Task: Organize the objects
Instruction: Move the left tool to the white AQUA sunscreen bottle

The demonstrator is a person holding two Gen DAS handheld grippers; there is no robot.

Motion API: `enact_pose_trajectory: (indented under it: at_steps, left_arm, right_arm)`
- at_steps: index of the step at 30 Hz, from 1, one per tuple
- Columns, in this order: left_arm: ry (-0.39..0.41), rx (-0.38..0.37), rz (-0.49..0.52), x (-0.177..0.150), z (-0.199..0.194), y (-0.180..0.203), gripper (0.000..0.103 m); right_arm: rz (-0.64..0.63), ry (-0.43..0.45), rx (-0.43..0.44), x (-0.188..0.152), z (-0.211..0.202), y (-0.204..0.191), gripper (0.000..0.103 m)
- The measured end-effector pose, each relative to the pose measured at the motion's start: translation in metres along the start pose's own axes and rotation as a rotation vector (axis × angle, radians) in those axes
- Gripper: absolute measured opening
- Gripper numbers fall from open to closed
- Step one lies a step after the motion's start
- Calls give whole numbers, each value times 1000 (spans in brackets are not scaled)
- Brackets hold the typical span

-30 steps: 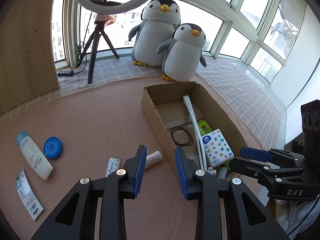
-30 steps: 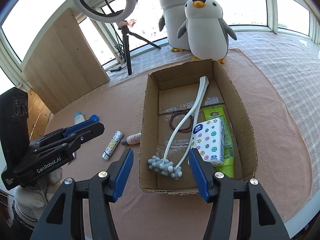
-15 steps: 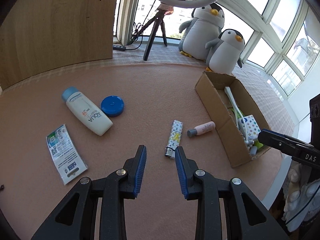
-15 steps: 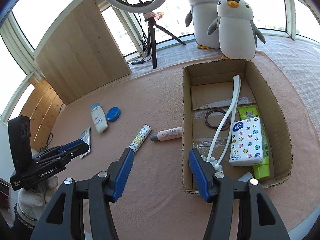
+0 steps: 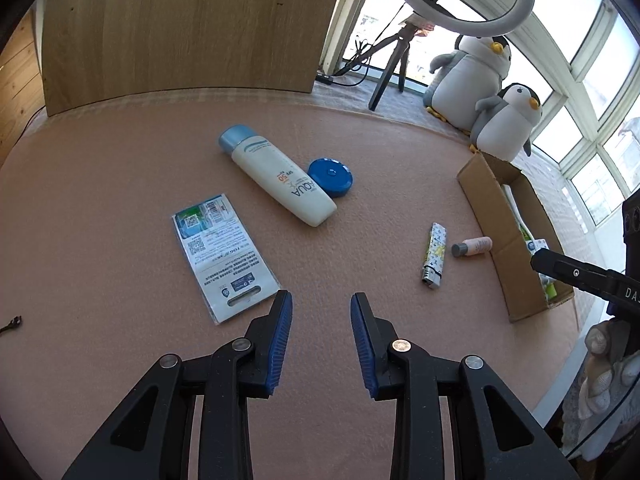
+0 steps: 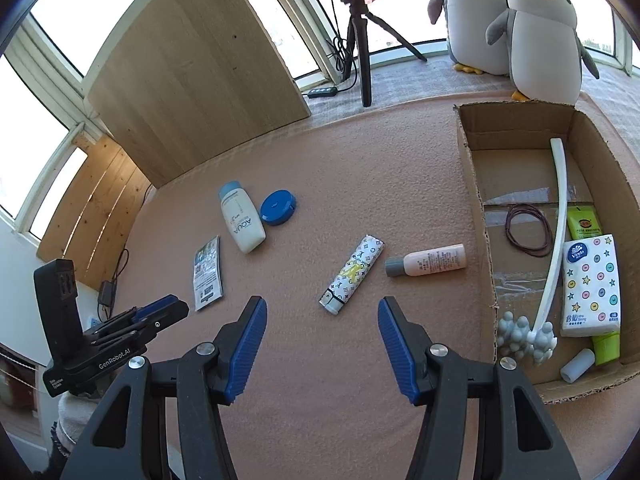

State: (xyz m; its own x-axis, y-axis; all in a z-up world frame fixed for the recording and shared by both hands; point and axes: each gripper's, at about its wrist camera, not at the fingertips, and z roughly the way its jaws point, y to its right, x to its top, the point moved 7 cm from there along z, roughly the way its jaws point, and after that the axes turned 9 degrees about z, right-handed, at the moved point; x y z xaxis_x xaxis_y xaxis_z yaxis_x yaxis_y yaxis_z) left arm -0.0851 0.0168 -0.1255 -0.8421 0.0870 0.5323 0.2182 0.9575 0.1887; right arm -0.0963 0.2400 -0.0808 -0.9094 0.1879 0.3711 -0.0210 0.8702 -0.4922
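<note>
Both of your jaws are spread and empty above the pink bench.

Your left gripper (image 5: 321,300) hangs with its jaws parted just beside the lower corner of the flat printed packet (image 5: 221,253); beyond it lie the white AQUA bottle (image 5: 276,177) and, touching its side, the blue round tin (image 5: 331,176). Your right gripper (image 6: 321,309) has its jaws wide apart, with the patterned lighter (image 6: 352,275) lying near and between them, and the small pink bottle (image 6: 427,261) just beside the cardboard box (image 6: 472,184). Inside the box you have a white massager stick (image 6: 557,240), a tissue pack (image 6: 591,286), a green tube (image 6: 584,226) and a hair band (image 6: 529,230). 2 penguin toys (image 6: 541,36) stand behind the box.
</note>
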Motion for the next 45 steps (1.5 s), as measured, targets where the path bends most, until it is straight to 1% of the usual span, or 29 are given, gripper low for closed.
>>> enact_pose_trajectory:
  at_steps: [6,10,14,18,20,22,26,29,31,33,36,37,39,42,45]
  left_arm:
    - [-11,11,-66,-8,1,-35,33]
    - [-14,23,-83,-10,2,-52,33]
    - [-12,19,-102,-5,5,-64,33]
    - [12,22,-123,14,9,-76,33]
    - [25,45,-132,31,14,-85,33]
    - [43,43,-150,51,19,-92,33]
    - [66,40,-170,94,38,-105,33]
    - [66,24,-197,123,59,-112,34]
    - [58,11,-218,137,76,-116,38]
    - [37,15,-221,147,93,-119,38]
    - [4,25,-204,155,114,-116,40]
    - [-5,27,-193,158,120,-114,44]
    - [-19,33,-163,159,128,-106,48]
    - [-38,64,-115,156,136,-94,48]
    - [-63,72,-86,145,143,-84,48]
  right_arm:
    - [7,-94,53,-3,37,-30,54]
    - [-26,-118,66,1,56,-51,54]
    - [-64,-124,81,16,72,-77,54]
    - [-84,-126,100,39,88,-97,54]
    - [-77,-129,96,46,96,-102,54]
    - [-73,-140,94,48,102,-104,54]
    - [-101,-155,68,38,109,-106,54]
    - [-128,-166,46,26,109,-103,54]
    - [-135,-170,30,21,107,-97,54]
    - [-135,-172,17,17,103,-90,54]
    - [-128,-167,0,15,97,-79,54]
    - [-123,-165,-5,15,94,-75,54]
    - [-111,-160,-11,16,90,-68,54]
    - [-94,-153,-15,17,85,-61,54]
    - [-89,-150,-21,17,81,-58,54]
